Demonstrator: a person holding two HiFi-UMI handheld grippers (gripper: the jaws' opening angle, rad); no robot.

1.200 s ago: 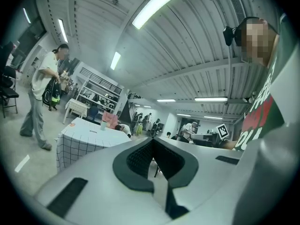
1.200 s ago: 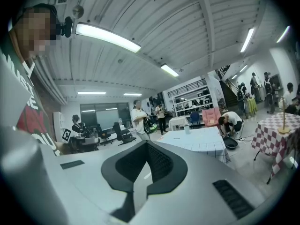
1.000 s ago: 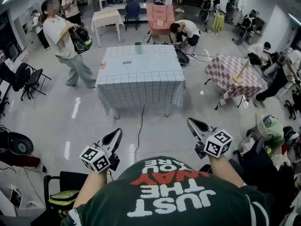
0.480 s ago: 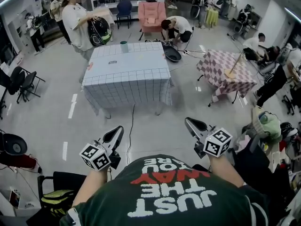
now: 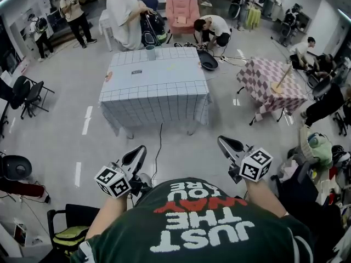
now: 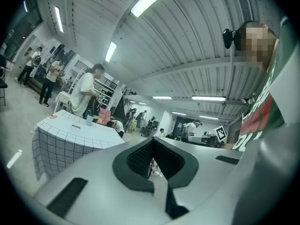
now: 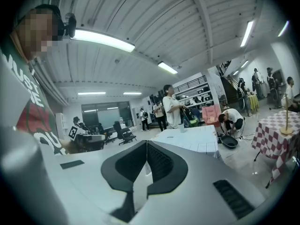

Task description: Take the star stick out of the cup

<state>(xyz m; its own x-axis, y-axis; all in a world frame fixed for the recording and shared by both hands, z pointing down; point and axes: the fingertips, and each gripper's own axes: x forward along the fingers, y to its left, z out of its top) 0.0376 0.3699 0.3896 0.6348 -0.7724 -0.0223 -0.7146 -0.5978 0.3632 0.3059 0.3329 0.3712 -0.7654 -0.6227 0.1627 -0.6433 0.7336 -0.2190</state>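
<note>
The left tongs (image 5: 139,150) are closed, the dark pads meeting with nothing between them, as the left gripper view shows. The right tongs (image 5: 224,142) are closed and empty as well, their pads together in the right gripper view. Both point forward at about the same height, one on each side of the wearer's green shirt (image 5: 200,223), each with its marker cube (image 5: 112,181) just behind.

Beyond the tips lies open floor (image 5: 66,130), with a thin cable (image 5: 159,147) running across it to the bench (image 5: 153,89). The bench is draped in a pale grid cloth and stands well apart from both tongs. The cup (image 5: 150,52) stands upright near the bench's far edge. The star stick is too small to make out in it. A small dark label (image 5: 137,72) lies flat nearer the middle.

A person in white (image 5: 125,15) stands just behind the bench, close to the cup. To the right stands a second bench (image 5: 271,81) in a red check cloth, and a pink armchair (image 5: 184,12) sits at the back.
</note>
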